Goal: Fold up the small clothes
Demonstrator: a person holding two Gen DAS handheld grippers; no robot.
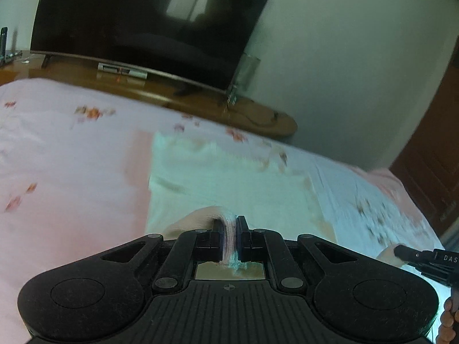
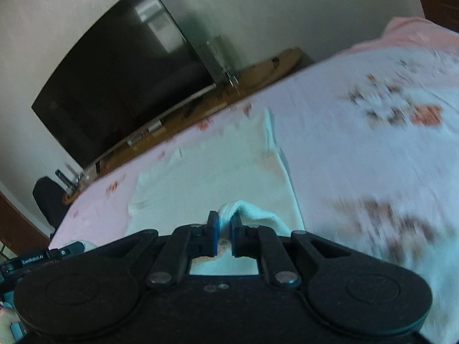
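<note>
Black linkage and housing of the left gripper [image 1: 229,226] fill the bottom of the left wrist view; its fingers [image 1: 218,230] are drawn narrow, pinching a fold of pale knitted cloth that stands up between the pads. Matching black housing of the right gripper [image 2: 224,225] fills the bottom of the right wrist view; its blue-faced fingers [image 2: 213,229] are likewise drawn narrow on a bunched white fold of the same piece. Item held: small white garment [image 1: 229,177], the greater part spread flat on the bed [image 1: 71,157], the gripped near edge lifted clear of the sheet at two points. Garment lies toward the far edge of the bed, its far hem close to that edge. Bed covering: pale pink sheet with scattered red floral print, much blurred on the right side. Beyond the far edge of the bed: long wooden TV bench [image 1: 160,91] against a plain light wall [image 1: 344,57], carrying a large dark curved television [image 1: 143,23] on a slim stand. A clear container [image 2: 221,54] stands on the bench just beside the television's right end. Brown wooden door [image 1: 430,149] at the right margin of the left wrist view. Each gripper shows at the edge of the other's view, partly cut off.
</note>
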